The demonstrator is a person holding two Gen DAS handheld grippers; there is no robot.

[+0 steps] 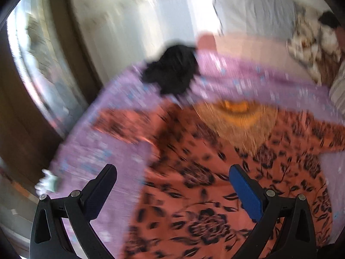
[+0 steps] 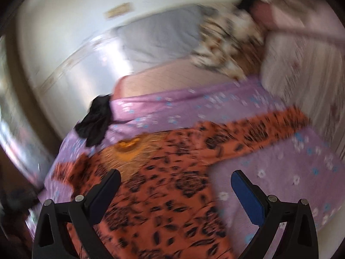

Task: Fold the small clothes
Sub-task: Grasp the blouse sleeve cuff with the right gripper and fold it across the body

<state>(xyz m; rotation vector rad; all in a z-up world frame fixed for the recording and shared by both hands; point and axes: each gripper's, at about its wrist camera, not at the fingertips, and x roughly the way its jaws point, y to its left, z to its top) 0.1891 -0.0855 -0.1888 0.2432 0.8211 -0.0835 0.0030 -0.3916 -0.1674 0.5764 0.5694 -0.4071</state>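
An orange garment with a black flower print [image 1: 204, 172] [image 2: 163, 183] lies spread flat on a purple flowered sheet [image 1: 103, 151] [image 2: 280, 168], sleeves out to both sides, its yellow-brown neck part [image 1: 235, 116] [image 2: 129, 149] at the far end. My left gripper [image 1: 172, 170] hovers open above the garment's left lower part, nothing between its fingers. My right gripper [image 2: 175, 176] is open too, above the garment's right side near the right sleeve [image 2: 258, 129]. Both views are blurred by motion.
A crumpled black cloth [image 1: 172, 69] [image 2: 97, 120] lies at the sheet's far left edge. A patterned blanket [image 1: 312, 49] [image 2: 228, 43] and a striped pillow [image 2: 301, 60] sit at the far right, a grey sheet [image 1: 254, 10] behind them. A dark wooden frame [image 1: 71, 54] stands left.
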